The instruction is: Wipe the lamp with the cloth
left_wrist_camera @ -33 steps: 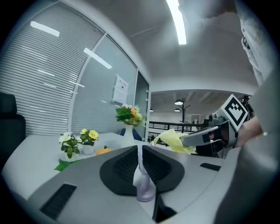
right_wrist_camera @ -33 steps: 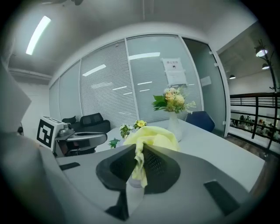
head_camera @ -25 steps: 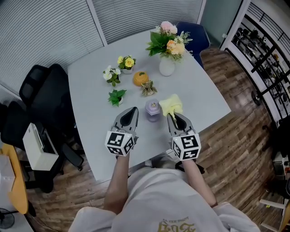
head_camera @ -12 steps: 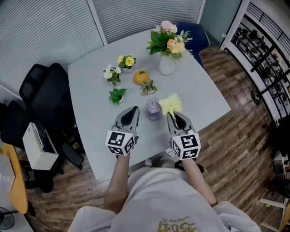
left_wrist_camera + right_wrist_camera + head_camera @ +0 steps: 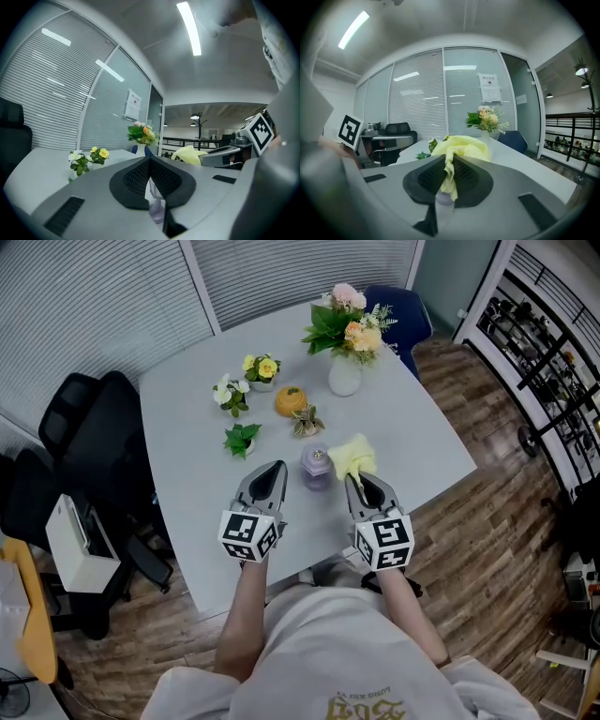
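The left hand-held gripper [image 5: 277, 468] is shown with its jaws closed together and nothing gripped. The right hand-held gripper [image 5: 354, 480] is closed on the yellow cloth [image 5: 353, 456], which is bunched beyond its jaws. The small purple lamp [image 5: 316, 468] is seen upright on the grey worktop [image 5: 187, 418], between the two gripper tips and just beside the cloth; contact between cloth and lamp cannot be determined. A vase of flowers [image 5: 345, 371] is placed farther back.
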{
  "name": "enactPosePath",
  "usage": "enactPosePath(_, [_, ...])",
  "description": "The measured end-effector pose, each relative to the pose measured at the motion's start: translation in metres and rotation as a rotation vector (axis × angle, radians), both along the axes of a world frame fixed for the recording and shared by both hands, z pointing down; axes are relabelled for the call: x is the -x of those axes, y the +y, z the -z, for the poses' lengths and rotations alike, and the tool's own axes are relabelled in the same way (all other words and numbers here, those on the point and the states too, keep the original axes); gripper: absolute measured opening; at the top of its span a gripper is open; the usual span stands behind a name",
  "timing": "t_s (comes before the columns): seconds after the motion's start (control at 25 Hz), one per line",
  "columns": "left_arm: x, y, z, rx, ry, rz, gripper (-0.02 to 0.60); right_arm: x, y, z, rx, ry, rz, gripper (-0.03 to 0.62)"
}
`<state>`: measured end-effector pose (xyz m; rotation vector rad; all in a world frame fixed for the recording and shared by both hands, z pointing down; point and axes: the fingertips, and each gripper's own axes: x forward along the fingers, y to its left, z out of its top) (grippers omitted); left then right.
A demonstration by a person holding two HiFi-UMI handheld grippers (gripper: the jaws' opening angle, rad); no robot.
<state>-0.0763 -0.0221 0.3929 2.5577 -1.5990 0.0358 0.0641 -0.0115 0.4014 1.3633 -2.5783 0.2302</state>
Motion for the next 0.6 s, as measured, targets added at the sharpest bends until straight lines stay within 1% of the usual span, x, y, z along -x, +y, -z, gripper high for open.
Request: enactPosePath(0.6, [0.0002, 0.0028, -0.0037, 0.014, -0.009, 0.013, 0.002, -0.0051, 0.0031, -0.0045, 0.017, -0.006, -0.001, 0.043])
